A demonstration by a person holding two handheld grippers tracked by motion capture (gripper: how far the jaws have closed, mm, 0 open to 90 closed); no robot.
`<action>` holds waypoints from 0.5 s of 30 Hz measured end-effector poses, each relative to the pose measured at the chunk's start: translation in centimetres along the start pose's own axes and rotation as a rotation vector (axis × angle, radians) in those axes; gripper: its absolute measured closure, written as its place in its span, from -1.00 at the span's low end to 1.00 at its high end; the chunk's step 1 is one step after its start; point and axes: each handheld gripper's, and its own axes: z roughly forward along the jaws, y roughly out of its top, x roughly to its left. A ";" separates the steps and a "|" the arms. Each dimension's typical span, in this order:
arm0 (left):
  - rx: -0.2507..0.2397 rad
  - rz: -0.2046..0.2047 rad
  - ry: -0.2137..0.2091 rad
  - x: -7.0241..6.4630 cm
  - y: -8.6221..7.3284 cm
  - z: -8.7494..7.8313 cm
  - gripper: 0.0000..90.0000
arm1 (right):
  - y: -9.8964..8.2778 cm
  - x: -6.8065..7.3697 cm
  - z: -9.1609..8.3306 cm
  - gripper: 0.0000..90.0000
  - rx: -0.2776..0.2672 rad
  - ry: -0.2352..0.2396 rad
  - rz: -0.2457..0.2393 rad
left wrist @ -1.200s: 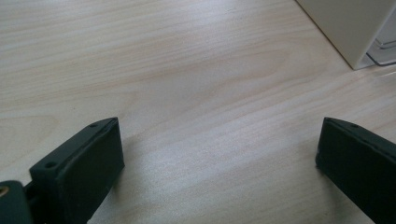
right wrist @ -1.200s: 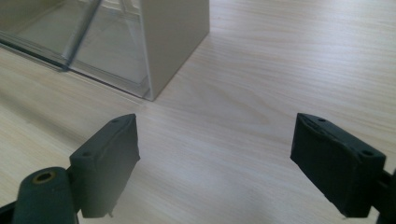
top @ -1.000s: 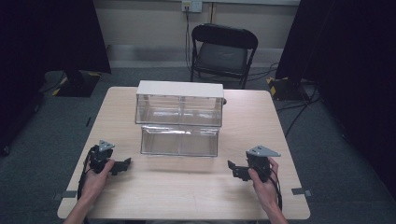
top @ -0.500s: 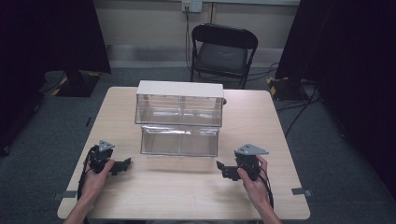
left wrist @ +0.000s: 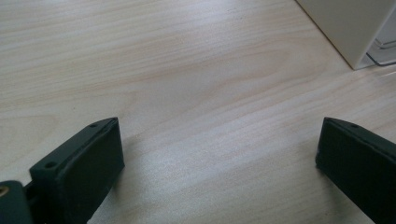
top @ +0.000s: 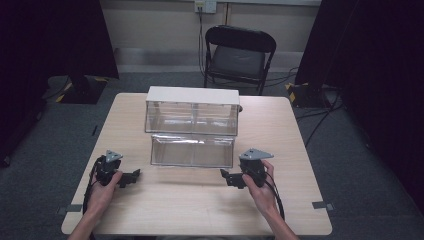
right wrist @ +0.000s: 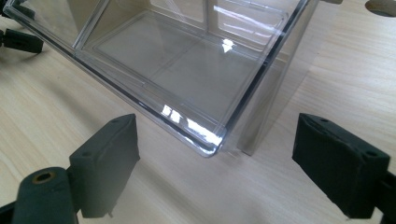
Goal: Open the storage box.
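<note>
The clear plastic drawer (top: pixel 193 150) sits pulled out at frame centre, below the white-topped clear cabinet (top: pixel 192 110). The right gripper (top: pixel 229 178) has slid leftward toward its lower right corner, jaws apart and empty, likely lining up to push. The left gripper (top: pixel 133 176) rests lower left, jaws apart.

This looks like a lab or recording studio rather than a home. A plain light-wood table (top: pixel 300 150) stands alone on grey carpet (top: pixel 360 165), with tape marks (top: pixel 320 205) stuck to the floor at 4 and 8 o'clock of it. Black curtains (top: pixel 55 40) hang at 10 and 2 o'clock, screening the space. At 12 o'clock an empty black folding chair (top: pixel 239 55) stands before a bare wall with a power socket (top: pixel 205 6), and cables (top: pixel 320 117) trail across the floor at 2 o'clock.
</note>
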 end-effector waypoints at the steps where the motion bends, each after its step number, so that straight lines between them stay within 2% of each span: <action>1: 0.000 -0.002 0.000 0.0 0.0 0.0 -0.99 | 0.0 0.0 0.2 -0.69 0.008 -0.004 0.005; 4: 0.000 -0.002 0.000 0.0 0.0 0.0 -0.99 | 0.1 -0.1 0.6 -0.69 0.015 -0.017 0.003; 10: 0.001 -0.001 0.000 0.0 0.0 0.0 -0.99 | 0.1 0.1 1.5 -0.77 0.024 0.017 0.011; 12: 0.000 0.000 -0.001 0.0 0.0 0.0 -0.99 | 0.0 0.4 2.1 -0.67 0.040 -0.002 -0.011; 15: 0.001 -0.001 0.000 0.0 0.0 0.0 -0.99 | -0.1 0.3 2.5 -0.69 0.041 -0.008 0.004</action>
